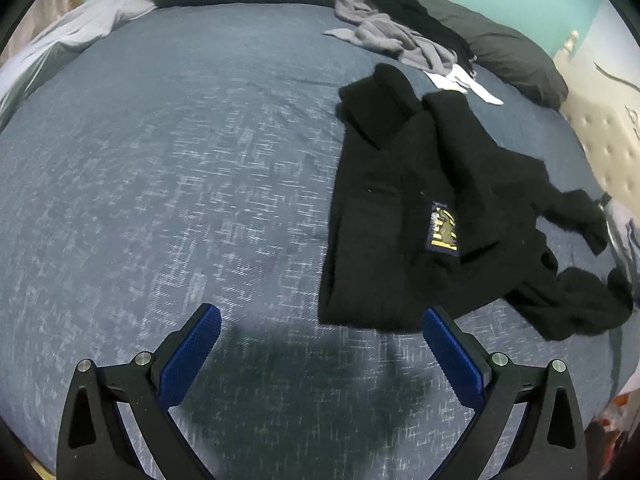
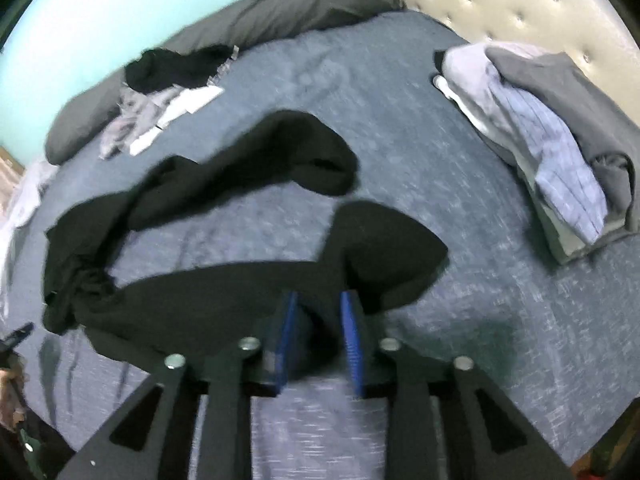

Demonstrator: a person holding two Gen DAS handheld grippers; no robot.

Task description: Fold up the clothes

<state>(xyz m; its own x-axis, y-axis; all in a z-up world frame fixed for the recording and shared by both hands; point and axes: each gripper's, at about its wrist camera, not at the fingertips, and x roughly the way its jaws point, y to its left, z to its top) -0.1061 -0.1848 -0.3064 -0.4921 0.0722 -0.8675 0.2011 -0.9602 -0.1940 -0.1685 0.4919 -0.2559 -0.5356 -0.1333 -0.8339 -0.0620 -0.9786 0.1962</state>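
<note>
A black sweatshirt (image 1: 432,208) lies partly folded on a bed (image 1: 180,180) with a blue-grey cover, filling the right half of the left wrist view, its small yellow-and-blue label (image 1: 444,228) facing up and its sleeves trailing toward the right edge. The left claw (image 1: 322,332) hangs over bare cover at the lower centre of that view, blue pads spread wide with nothing between them; its right pad (image 1: 452,360) sits just beside the garment's near hem.

In the blurred right wrist view, the same black sweatshirt (image 2: 224,280) sprawls across the middle, one sleeve arching toward the upper centre. The right claw (image 2: 318,332) at lower centre stands at a narrow gap, a fold of the black fabric lying between its blue pads; whether the pads press on the cloth cannot be told.

A stack of folded clothes (image 2: 560,152) in grey and striped blue rests at the right, near a tufted cream headboard (image 2: 520,4). A loose heap of grey, black and white garments (image 2: 168,92) lies at the upper left, against dark grey pillows (image 2: 280,12).
</note>
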